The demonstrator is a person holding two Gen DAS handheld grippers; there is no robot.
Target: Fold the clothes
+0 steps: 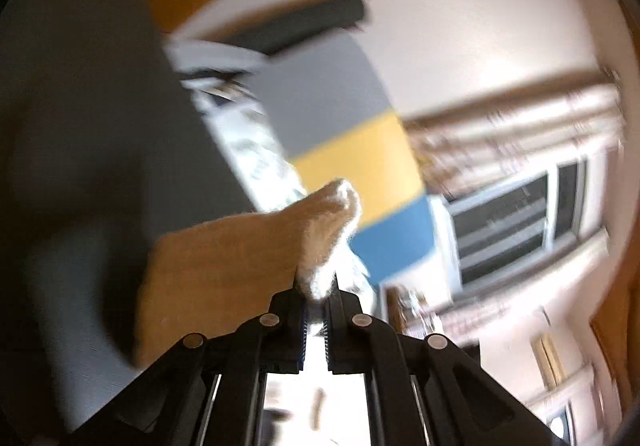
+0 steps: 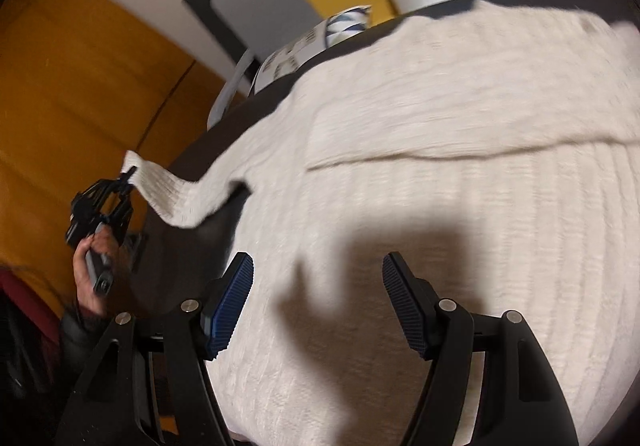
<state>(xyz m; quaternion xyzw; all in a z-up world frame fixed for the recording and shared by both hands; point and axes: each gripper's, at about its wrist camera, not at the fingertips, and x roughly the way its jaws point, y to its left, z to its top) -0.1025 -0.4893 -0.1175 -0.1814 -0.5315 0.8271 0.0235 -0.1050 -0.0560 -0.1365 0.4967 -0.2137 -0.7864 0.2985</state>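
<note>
Right wrist view: left gripper (image 2: 130, 171) pinches the sweater's sleeve cuff (image 2: 140, 170) thinly; it could slip. Right gripper (image 2: 318, 300) fingers spread, empty.

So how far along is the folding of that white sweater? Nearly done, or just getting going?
Early on, I'd say. Done: the cream sweater lies spread on the dark surface, and a fold line already crosses its body. In hand: the left gripper is shut on the sleeve cuff, lifting it off to the side. The right gripper hovers open over the body, holding nothing. Left: bringing that sleeve in and folding the body into a compact stack.
</note>
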